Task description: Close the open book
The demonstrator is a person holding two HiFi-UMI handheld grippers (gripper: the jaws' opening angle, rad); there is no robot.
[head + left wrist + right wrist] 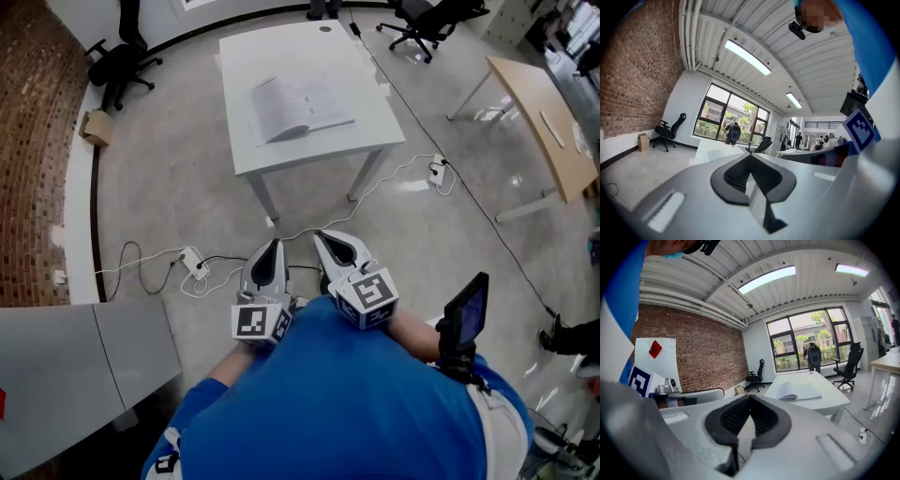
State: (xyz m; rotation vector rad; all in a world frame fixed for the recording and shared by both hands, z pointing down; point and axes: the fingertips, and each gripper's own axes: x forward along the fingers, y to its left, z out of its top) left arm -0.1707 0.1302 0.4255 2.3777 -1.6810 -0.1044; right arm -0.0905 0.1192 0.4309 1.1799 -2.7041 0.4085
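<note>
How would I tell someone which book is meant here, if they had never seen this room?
Find the white table standing alone mid-floor, to the left of the wooden table in the head view. On its top lies the open book, pages up. It is the only book in sight, its pale printed pages spread wide.

white table (281,56) mid-floor; black chair (122,67) and box (96,127) by the brick wall (37,141); power strip (194,263) on the floor (422,244).

Open-plan office: swivel chair (122,67), white table (300,52), brick wall (37,141), large windows (806,341), ceiling strip light (766,280).
</note>
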